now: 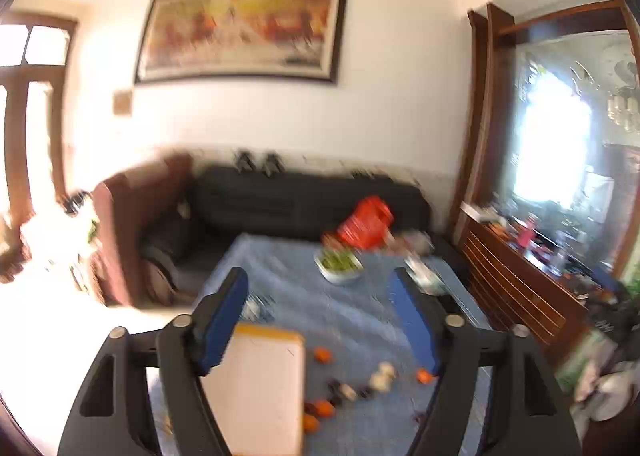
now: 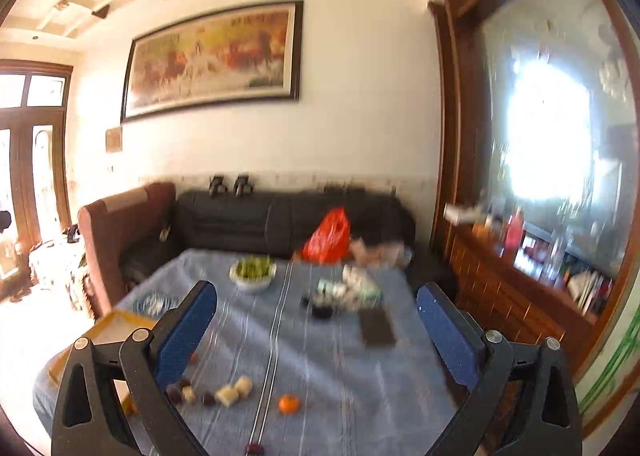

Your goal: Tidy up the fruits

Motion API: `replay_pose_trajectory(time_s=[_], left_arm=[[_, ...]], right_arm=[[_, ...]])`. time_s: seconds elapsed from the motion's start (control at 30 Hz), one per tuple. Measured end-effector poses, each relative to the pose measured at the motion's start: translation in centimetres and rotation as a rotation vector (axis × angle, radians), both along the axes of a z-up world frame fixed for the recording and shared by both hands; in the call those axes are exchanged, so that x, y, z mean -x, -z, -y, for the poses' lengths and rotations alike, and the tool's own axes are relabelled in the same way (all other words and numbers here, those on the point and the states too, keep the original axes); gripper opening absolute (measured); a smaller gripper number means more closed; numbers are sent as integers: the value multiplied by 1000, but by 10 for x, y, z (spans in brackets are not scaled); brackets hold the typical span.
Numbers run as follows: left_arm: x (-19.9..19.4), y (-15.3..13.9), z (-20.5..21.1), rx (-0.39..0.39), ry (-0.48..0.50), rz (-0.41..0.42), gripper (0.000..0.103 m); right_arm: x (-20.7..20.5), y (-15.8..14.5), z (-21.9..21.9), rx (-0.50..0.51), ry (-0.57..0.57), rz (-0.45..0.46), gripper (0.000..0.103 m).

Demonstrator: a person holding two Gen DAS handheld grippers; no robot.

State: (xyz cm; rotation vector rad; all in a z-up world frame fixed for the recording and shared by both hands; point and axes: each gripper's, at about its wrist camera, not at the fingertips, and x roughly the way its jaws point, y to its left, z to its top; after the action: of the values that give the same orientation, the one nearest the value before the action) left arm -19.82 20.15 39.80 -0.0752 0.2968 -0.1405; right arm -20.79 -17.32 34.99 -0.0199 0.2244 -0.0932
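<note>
Left wrist view: the left gripper [image 1: 320, 316] is spread wide, its blue pads holding and touching nothing, raised above the bench [image 1: 352, 320] with its blue cloth. Below it lies a white tray with a yellow rim [image 1: 260, 388]; nothing shows inside it. The fruits lie loose on the cloth just right of the tray: small oranges [image 1: 322, 354], dark round pieces [image 1: 334, 400] and pale chunks [image 1: 382, 375]. The frame is blurred; finer identification is not possible. A white bowl [image 1: 339, 266] of green items stands farther back, with a red bag [image 1: 366, 226] behind it.

Right wrist view: the right gripper [image 2: 316, 326] is likewise spread wide, gripping nothing, above the bench. One orange [image 2: 289, 404] lies between the fingers' line, apart from the pale chunks and dark pieces to its left. The tray sits at the left edge, partly hidden behind the left finger. The bowl of greens stands mid-bench; blurred packages [image 2: 352, 288] lie to its right.
</note>
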Motion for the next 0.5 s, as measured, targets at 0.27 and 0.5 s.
replay_pose_trajectory(time_s=[0.27,0.5], left_arm=[[-41,35,-21,-17,56,-48,95],[-93,157,22,-5,159,-223,95]], right_arm=[[-31,-33,-10,-31,-10,-127,103],[-77,171,-10,-164,-115,-532,102]])
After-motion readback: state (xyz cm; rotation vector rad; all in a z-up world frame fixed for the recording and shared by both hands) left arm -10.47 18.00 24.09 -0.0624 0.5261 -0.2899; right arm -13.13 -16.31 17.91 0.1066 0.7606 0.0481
